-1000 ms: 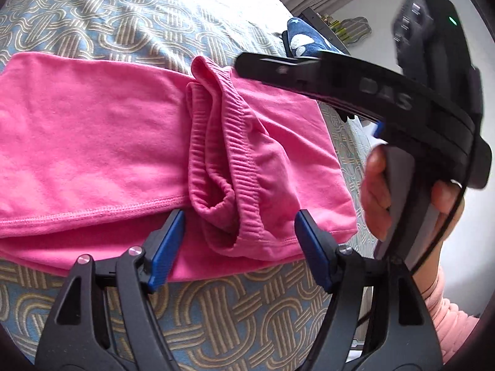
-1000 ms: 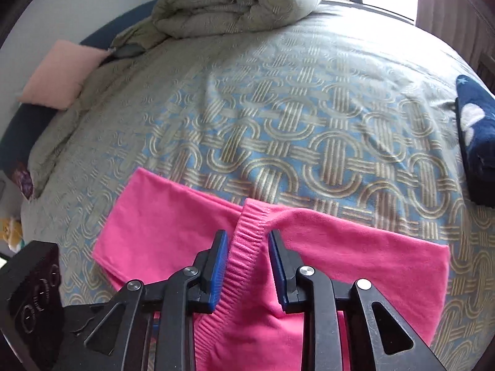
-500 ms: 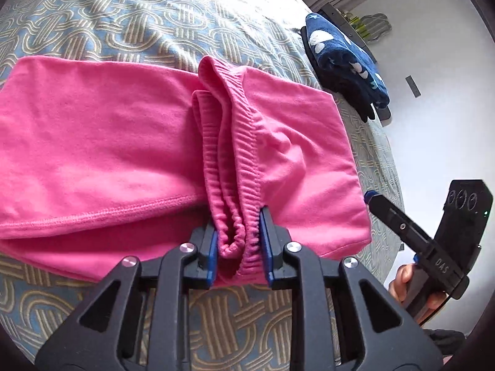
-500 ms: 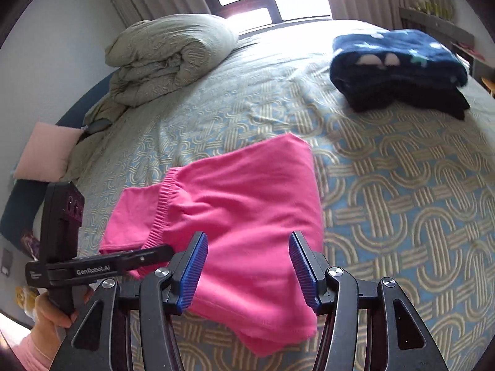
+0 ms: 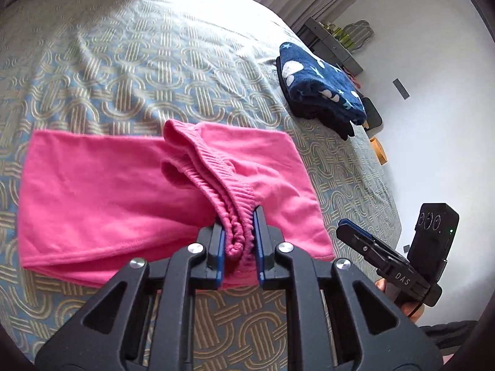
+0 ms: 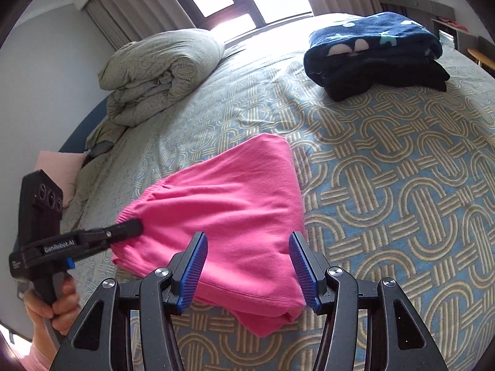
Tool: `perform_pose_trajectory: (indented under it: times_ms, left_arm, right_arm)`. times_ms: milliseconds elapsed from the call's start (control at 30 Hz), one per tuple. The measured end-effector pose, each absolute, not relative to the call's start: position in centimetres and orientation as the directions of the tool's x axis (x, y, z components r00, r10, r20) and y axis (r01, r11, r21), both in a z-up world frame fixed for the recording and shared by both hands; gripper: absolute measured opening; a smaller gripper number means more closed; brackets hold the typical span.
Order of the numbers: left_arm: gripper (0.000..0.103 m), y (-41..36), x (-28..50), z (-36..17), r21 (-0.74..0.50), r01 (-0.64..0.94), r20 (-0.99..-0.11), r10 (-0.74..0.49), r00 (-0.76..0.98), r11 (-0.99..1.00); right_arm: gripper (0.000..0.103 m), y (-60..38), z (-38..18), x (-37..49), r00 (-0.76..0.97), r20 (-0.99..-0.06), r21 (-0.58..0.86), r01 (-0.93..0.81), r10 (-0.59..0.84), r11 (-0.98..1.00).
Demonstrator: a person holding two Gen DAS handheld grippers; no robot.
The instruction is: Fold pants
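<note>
Pink pants [image 5: 102, 191] lie partly folded on the patterned bed cover; they also show in the right wrist view [image 6: 235, 213]. My left gripper [image 5: 238, 247] is shut on the ribbed waistband [image 5: 222, 182], pinching the bunched elastic at the near edge. It shows from the side in the right wrist view [image 6: 130, 227], gripping the waistband. My right gripper [image 6: 249, 272] is open and empty, with its fingers over the near folded edge of the pants. It shows at the right of the left wrist view [image 5: 352, 232], beside the pants.
A folded navy blanket with stars [image 6: 374, 49] lies on the far right of the bed and also shows in the left wrist view [image 5: 321, 89]. A rolled duvet [image 6: 161, 74] and a pink pillow [image 6: 58, 170] lie at the head. The bed edge [image 5: 386, 216] runs at right.
My left gripper closed on the waistband and lifted it a little. My right gripper let go of the waistband, opened, and swung round to the pants' near folded edge.
</note>
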State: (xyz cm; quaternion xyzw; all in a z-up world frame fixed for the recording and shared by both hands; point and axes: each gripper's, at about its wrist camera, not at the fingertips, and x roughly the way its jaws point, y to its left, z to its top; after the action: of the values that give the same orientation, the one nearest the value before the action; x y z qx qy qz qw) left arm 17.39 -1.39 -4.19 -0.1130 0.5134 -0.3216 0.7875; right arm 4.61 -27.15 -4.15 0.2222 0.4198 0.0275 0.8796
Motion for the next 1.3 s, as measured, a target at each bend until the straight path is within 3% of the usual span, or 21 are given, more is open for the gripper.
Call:
perform_pose_trajectory:
  times_ms: [233, 433, 567, 833, 900, 933, 967, 1133, 1300]
  left_arm:
    - [0.017, 5.7, 19.2, -1.8, -0.332, 0.368, -0.782, -0.471, 0.408, 0.869]
    - [0.019, 9.6, 20.1, -9.1, -0.294, 0.246, -0.868, -0.366, 0.335, 0.924]
    - [0.02, 9.9, 19.4, -11.4, -0.318, 0.229, -0.867, -0.38, 0.321, 0.92]
    - [0.02, 9.8, 18.4, -9.4, -0.309, 0.288, -0.845, -0.4, 0.354, 0.906]
    - [0.032, 10.1, 18.8, -9.8, -0.321, 0.27, -0.848, -0.402, 0.344, 0.908]
    - [0.047, 10.4, 19.2, -10.1, -0.332, 0.252, -0.853, -0.403, 0.331, 0.909]
    - [0.055, 10.8, 19.5, -10.3, -0.348, 0.228, -0.855, -0.408, 0.32, 0.909]
    - [0.056, 11.9, 20.7, -9.6, -0.423, 0.195, -0.825, -0.465, 0.322, 0.885]
    - [0.063, 11.0, 23.8, -9.8, -0.414, 0.209, -0.829, -0.462, 0.317, 0.886]
  right_arm:
    - [0.056, -27.0, -4.4, 4.4, 0.624, -0.748, 0.389, 0.137, 0.225, 0.911]
    - [0.056, -25.5, -6.4, 6.3, 0.559, -0.779, 0.43, 0.146, 0.284, 0.891]
    - [0.056, -24.0, -6.9, 7.1, 0.522, -0.802, 0.42, 0.148, 0.29, 0.895]
    - [0.056, -22.2, -7.3, 7.8, 0.493, -0.828, 0.378, 0.137, 0.268, 0.916]
    - [0.056, -21.8, -7.5, 8.0, 0.485, -0.831, 0.38, 0.134, 0.273, 0.915]
    - [0.056, -21.6, -7.5, 8.0, 0.483, -0.832, 0.377, 0.13, 0.274, 0.917]
    - [0.056, -21.5, -7.4, 8.1, 0.482, -0.833, 0.372, 0.124, 0.272, 0.92]
    - [0.056, -21.4, -7.3, 8.0, 0.482, -0.839, 0.348, 0.119, 0.252, 0.93]
    - [0.056, -22.0, -7.8, 8.3, 0.473, -0.843, 0.364, 0.152, 0.256, 0.919]
